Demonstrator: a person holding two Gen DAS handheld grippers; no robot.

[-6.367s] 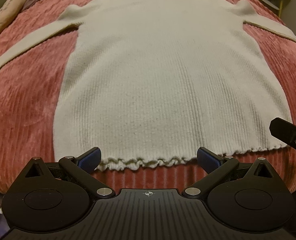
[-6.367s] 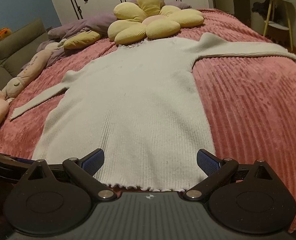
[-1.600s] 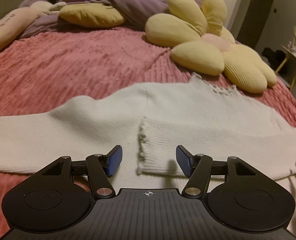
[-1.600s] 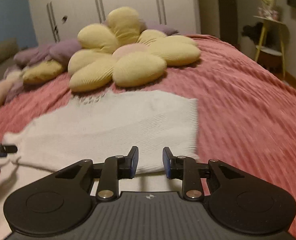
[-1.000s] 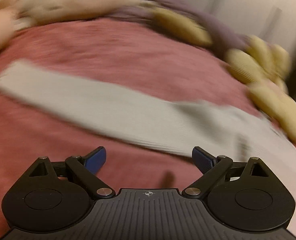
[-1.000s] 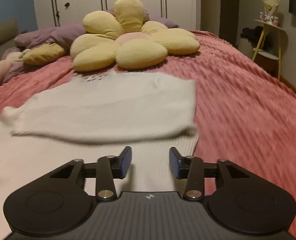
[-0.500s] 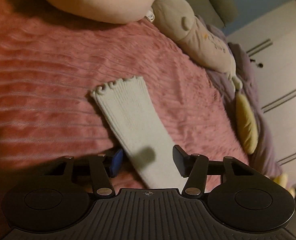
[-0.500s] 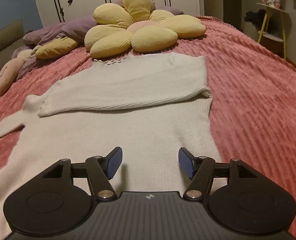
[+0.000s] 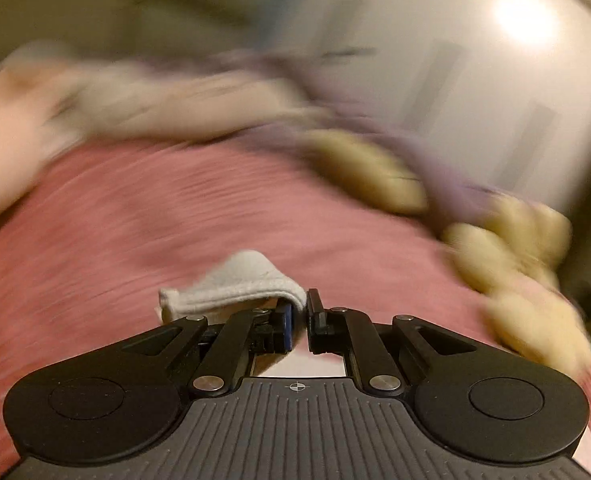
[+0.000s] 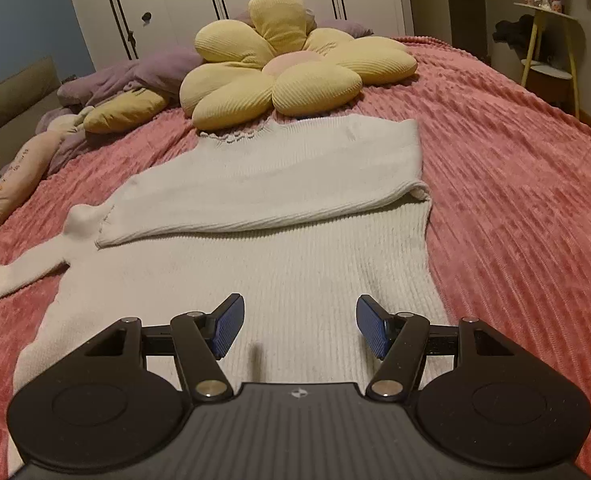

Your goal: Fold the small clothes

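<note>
Step in hand, as judged: folding the second sleeve across the body of the sweater [image 10: 255, 272]. The left tongs [image 9: 300, 320] are pinching the cuff end of the left sleeve [image 9: 235, 284], which is draping over the left finger in a loose hump above the bed [image 9: 135, 216]. The left wrist view is heavily blurred, so the surroundings there are not readable beyond pink cover and yellowish shapes.

The right tongs [image 10: 299, 328] are standing wide apart, grasping nothing, and hovering over the lower body of the garment near its hem.

Condition of the garment: the sweater is lying flat on the pink ribbed bed, collar toward the flower cushion [image 10: 291, 68]. The right sleeve [image 10: 263, 196] is lying folded over the chest, reaching to the left shoulder, with a rounded fold at the right edge. The left sleeve, seen from the right wrist view, is trailing off to the left, rumpled at the shoulder. The knit is cream, ribbed, with a frilled collar.

Next move, as judged: carrying the pinched cuff across the chest and laying it over the folded sleeve without dragging the shoulder out of line. The soft knit is likely to stretch if pulled hard.
</note>
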